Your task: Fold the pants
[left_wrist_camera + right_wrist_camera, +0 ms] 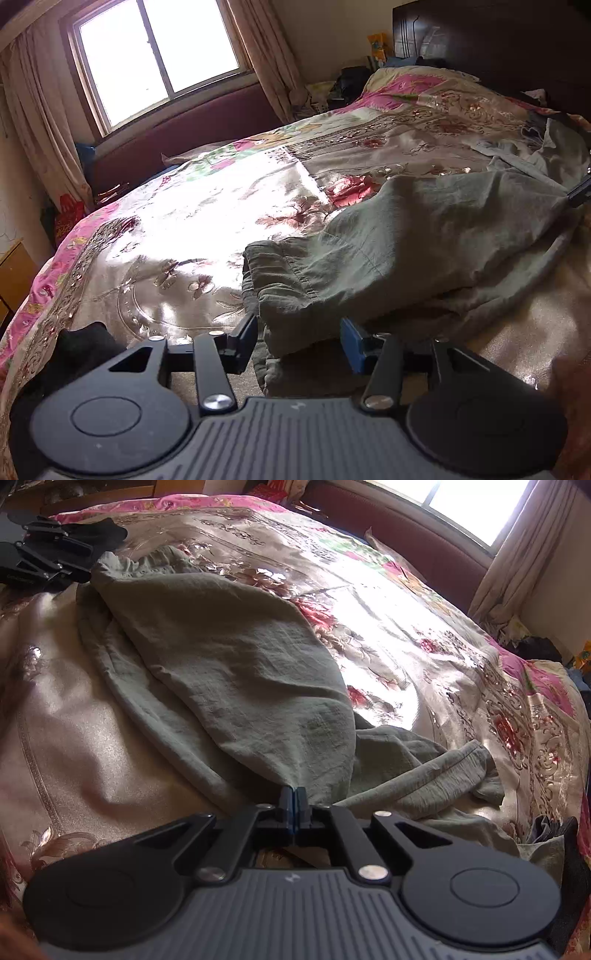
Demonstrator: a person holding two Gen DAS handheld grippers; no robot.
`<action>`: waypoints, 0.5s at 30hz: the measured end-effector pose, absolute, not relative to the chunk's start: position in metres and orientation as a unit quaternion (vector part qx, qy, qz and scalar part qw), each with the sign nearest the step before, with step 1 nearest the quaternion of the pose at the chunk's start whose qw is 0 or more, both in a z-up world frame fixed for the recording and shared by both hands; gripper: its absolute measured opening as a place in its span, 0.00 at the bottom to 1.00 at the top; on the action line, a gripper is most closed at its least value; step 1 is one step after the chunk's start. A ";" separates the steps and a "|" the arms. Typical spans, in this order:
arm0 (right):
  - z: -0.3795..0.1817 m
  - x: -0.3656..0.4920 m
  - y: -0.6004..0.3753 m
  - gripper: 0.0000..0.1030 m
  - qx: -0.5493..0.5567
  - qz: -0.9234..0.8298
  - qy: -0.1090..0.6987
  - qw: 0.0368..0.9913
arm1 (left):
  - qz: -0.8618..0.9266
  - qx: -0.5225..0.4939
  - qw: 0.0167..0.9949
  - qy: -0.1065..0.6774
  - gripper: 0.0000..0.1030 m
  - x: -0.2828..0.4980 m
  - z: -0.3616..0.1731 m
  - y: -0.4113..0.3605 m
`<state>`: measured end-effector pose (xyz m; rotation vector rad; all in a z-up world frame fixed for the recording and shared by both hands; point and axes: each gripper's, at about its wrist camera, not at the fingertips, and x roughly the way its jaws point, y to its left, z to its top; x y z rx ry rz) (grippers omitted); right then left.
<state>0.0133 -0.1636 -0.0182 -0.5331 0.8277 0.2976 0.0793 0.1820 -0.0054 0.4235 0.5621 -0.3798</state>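
The grey-green pants lie spread across the floral bedspread on the bed, one layer folded over the other. The left tool stands open, its fingers on either side of the elastic cuff with the pads clear of the cloth. The right tool is pinched tight on a bunched bit of the pants' fabric, low over the bed.

Bed with floral satin quilt as work surface.
Crumpled grey-green cotton pants lie directly on the quilt, one layer doubled over another.
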 end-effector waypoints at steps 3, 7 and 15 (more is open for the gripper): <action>-0.023 0.017 -0.162 0.01 -0.258 0.143 0.407 0.864 | -0.191 0.191 0.924 0.272 0.78 0.095 -0.009 0.183; -0.021 0.020 -0.159 0.01 -0.262 0.142 0.411 0.862 | -0.202 0.170 0.911 0.316 0.51 0.119 -0.022 0.183; 0.001 0.010 -0.158 0.01 -0.242 0.148 0.399 0.872 | -0.199 0.170 0.917 0.301 0.30 0.101 -0.004 0.196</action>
